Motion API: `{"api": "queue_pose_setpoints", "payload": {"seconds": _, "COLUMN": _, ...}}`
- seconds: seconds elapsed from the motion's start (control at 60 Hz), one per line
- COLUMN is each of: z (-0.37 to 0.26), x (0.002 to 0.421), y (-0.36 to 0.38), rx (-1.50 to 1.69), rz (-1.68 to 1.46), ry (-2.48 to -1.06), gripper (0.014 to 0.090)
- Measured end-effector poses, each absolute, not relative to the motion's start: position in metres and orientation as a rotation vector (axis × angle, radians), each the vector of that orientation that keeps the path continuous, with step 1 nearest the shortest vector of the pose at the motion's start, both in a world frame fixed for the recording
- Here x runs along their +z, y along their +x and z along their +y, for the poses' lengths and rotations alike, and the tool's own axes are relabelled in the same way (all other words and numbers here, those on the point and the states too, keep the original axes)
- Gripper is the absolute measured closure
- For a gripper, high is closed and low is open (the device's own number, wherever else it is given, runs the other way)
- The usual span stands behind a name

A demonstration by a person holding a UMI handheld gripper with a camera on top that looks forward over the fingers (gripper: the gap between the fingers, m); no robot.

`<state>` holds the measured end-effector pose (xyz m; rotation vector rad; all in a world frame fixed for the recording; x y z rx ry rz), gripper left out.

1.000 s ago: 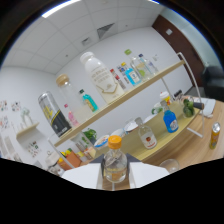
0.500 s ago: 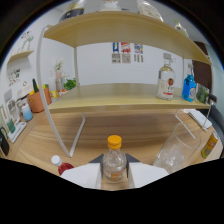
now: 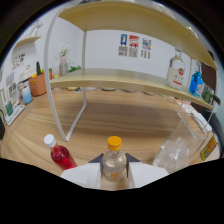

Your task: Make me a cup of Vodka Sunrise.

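Holding a small clear bottle (image 3: 114,164) with an orange cap, the gripper (image 3: 114,172) has both fingers pressed on its sides. View swung fast: a second ago it was tilted toward crowded shelves, half a second ago it levelled, now it sits a bit lower and nearer the wooden table (image 3: 125,120). Red bottle (image 3: 60,154) with white cap lies tilted just left of the fingers. Clear ice bag (image 3: 172,150) sits near right. White shelf rack (image 3: 130,82) stands far; a large clear bottle (image 3: 176,72) and a blue bottle (image 3: 196,82) sit at its far right. Likely carrying the bottle toward pouring; no cup seen yet.
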<state>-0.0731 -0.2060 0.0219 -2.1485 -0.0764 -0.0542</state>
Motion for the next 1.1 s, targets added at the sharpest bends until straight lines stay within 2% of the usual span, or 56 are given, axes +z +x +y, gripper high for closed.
{"api": "queue_pose_setpoints", "payload": {"seconds": 0.3, "z": -0.217, "x": 0.016, "y": -0.069, "rx": -0.016, "rz": -0.067, "ry": -2.185, "gripper": 0.0663}}
{"api": "queue_pose_setpoints", "payload": {"seconds": 0.383, "z": -0.225, "x": 0.010, "y": -0.067, "rx": -0.003, "rz": -0.074, "ry": -2.241, "gripper": 0.0508}}
{"api": "queue_pose_setpoints", "payload": {"seconds": 0.5, "z": -0.234, "x": 0.033, "y": -0.068, "rx": 0.007, "rz": -0.127, "ry": -2.202, "gripper": 0.0183}}
{"api": "queue_pose_setpoints", "payload": {"seconds": 0.783, "z": -0.284, "x": 0.117, "y": -0.058, "rx": -0.004, "rz": -0.179, "ry": -2.095, "gripper": 0.0190}}
{"api": "queue_pose_setpoints", "payload": {"seconds": 1.1, "z": -0.334, "x": 0.161, "y": 0.018, "rx": -0.049, "rz": -0.026, "ry": -2.081, "gripper": 0.0186}}
